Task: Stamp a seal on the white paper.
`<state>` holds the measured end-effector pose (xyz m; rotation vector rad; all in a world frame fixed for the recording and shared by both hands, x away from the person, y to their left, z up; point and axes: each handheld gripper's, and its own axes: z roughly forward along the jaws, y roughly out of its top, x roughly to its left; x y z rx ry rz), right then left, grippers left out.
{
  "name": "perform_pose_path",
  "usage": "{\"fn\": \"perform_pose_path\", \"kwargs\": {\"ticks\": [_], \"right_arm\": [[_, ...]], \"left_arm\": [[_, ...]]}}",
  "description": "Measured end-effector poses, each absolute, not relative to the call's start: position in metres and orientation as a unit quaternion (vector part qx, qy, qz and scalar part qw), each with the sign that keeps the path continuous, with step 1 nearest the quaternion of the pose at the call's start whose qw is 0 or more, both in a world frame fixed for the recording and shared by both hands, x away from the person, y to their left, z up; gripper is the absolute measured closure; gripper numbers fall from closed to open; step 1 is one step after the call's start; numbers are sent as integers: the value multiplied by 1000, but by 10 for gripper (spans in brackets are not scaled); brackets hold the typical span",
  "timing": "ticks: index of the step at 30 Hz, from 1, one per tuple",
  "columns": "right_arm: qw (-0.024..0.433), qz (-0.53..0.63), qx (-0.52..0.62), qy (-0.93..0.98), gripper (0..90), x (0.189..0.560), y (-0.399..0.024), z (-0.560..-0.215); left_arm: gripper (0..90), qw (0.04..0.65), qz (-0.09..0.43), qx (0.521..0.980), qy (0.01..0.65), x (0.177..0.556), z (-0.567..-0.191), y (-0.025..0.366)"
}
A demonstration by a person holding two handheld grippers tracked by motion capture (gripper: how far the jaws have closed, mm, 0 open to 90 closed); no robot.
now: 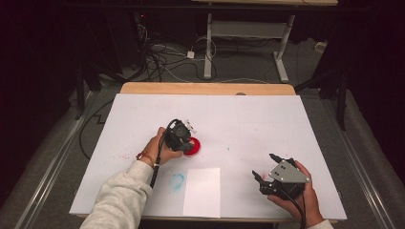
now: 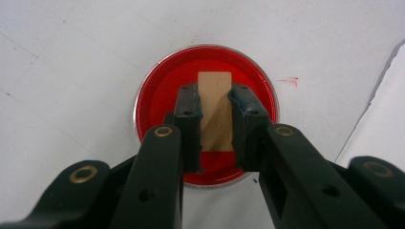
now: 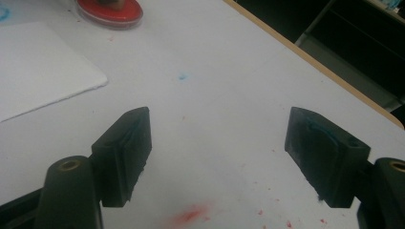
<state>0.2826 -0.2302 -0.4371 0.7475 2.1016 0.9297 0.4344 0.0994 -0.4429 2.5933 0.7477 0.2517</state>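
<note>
A round dish of red paint (image 2: 160,90) sits near the middle of the white table cover, also seen as a red disc (image 1: 195,146) and at the far left of the right gripper view (image 3: 110,10). My left gripper (image 2: 216,107) points down over it and is shut on a small wooden block (image 2: 215,102), whose lower end stands in the red paint. The left gripper (image 1: 184,138) shows in the high view above the dish. My right gripper (image 1: 265,166) rests near the table's front right, jaws wide open with nothing between them (image 3: 217,152).
A white sheet of paper (image 1: 202,192) lies at the front centre, with a blue paint smudge (image 1: 177,180) left of it. Red specks (image 3: 191,214) dot the cover near the right gripper. The wooden table edge (image 1: 205,88) runs along the back; cables lie on the floor beyond.
</note>
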Motion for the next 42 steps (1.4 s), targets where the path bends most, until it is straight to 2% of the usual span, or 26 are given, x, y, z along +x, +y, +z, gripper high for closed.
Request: {"fn": "perform_pose_path", "kwargs": {"ticks": [8,18,26,42], "right_arm": [[357,358,289,813,246,282,-232,-436],[360,358,292,811,247,281,-234,-436],[362,358,290,810,247,279,-235,-434],[351,363,292,812,249,286,-234,-436]], "left_arm": [[739,223,107,932,265,429,-445,101],[739,317,82,902,281,426,-444,123],[739,315,101,904,271,420,-436,121],[739,355,115,894,250,402,-409,131]]}}
